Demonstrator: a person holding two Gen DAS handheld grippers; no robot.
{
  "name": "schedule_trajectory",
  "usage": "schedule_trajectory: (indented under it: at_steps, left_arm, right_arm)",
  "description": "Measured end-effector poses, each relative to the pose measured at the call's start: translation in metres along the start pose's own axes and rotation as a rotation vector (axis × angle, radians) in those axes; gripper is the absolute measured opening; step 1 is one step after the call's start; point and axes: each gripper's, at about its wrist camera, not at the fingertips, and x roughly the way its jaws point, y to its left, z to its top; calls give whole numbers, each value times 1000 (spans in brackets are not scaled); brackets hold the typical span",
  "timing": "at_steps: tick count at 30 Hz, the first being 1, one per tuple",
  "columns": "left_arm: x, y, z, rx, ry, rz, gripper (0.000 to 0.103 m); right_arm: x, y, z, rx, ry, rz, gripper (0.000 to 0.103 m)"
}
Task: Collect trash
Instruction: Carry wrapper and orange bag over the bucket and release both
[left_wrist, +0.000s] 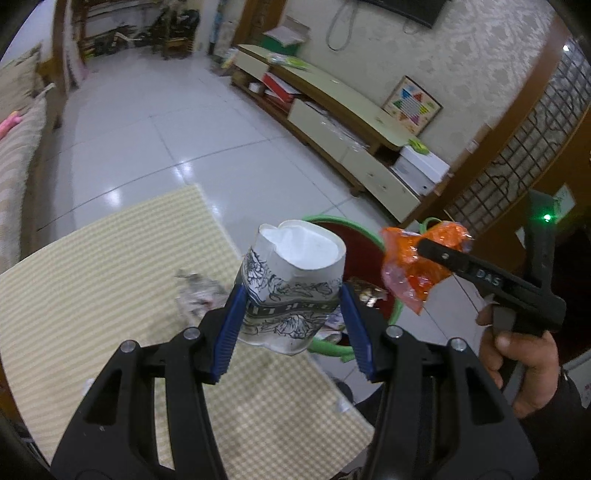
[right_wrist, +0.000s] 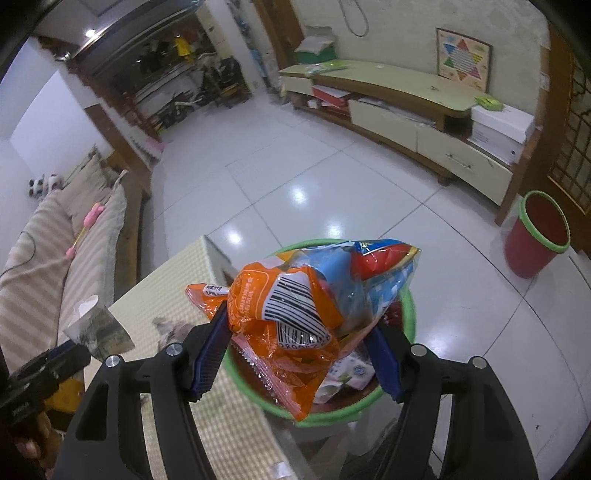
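The table (left_wrist: 110, 266) under my hands is the biggest thing here, covered in a yellow checked cloth, with the white tiled floor (right_wrist: 295, 177) beyond it and a long low cabinet (right_wrist: 406, 107) against the far wall.

Just past the table's edge stands the bin (right_wrist: 408, 314), red with a green rim, already holding wrappers and scraps. A second bin (right_wrist: 535, 240) of the same colours sits well apart by the wooden screen.

My left tongs (left_wrist: 291, 295) are clenched on a paper cup (left_wrist: 291, 288), white with a dark floral print, its wall dented in between the blue pads (left_wrist: 231, 328). The cup is tilted, mouth facing away from me, raised above the table near the bin's rim.

My right tongs (right_wrist: 295, 332) are squeezed onto a bundle of snack wrappers (right_wrist: 295, 306): an orange one with a barcode and a clear blue-and-red one bunched together. The bundle hangs directly over the near bin's mouth.

On the cloth, left of the cup, lies a crumpled scrap (left_wrist: 199, 291); it is blurred, so I take it for printed paper but cannot be sure.
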Motion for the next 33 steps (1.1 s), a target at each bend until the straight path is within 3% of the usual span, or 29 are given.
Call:
schedule_trajectory:
  at_steps: [6,18,23,25,33]
  left_arm:
    - [28,-20,7,32,38,-40,51]
    - [75,-42,16,76,108,-32,51]
    - [74,-36,24,53,100,-20,76]
    - [70,-31,25,48,87,-6,80]
    - [46,-10,19,-2,55,28,85]
  right_arm:
    - [7,-17,1,31,7,-11,66]
    - [17,-40,8,63,12,-19,66]
    - [23,-41,9,65,22,-16,66]
    - [25,-40,9,65,26,-12,66]
    - [36,-26,8,44,40,11,67]
